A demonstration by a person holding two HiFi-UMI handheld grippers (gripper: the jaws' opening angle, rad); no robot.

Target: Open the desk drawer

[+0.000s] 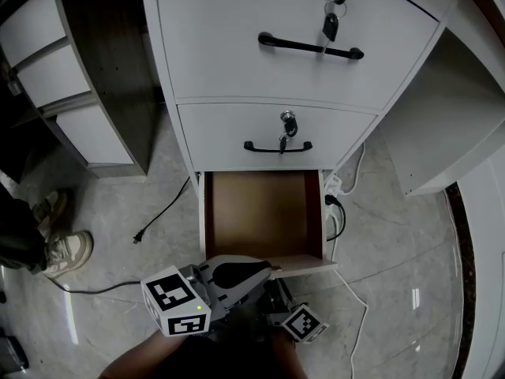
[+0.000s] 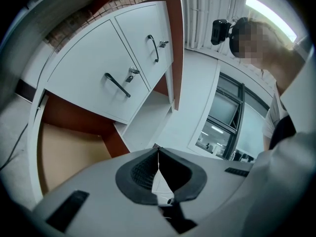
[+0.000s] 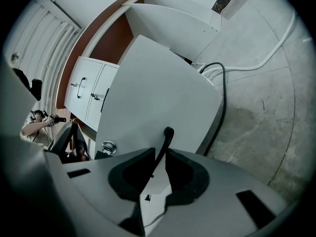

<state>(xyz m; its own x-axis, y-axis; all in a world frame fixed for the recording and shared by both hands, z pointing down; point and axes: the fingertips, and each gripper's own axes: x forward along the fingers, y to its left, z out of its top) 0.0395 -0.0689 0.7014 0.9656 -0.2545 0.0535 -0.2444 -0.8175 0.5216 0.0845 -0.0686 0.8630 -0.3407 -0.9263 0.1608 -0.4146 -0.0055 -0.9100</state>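
While bottom drawer [image 1: 264, 219] stands well out of cabinet [image 1: 237, 22], left hand-held gripper [image 2: 158, 152] hovers near drawer's front edge, jaws together, empty. Right hand-held gripper [image 3: 159, 158] at drawer's front, clamped on black handle [image 3: 167, 136]. Handle's long axis runs across drawer front [image 3: 158, 93], through jaw gap. Right hand nearer. Any further pull likely goes straight out from cabinet, toward person.

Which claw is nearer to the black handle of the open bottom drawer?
Right. The right claw grips the handle between its jaws; the left claw hangs apart from it, above the drawer, shut and empty.
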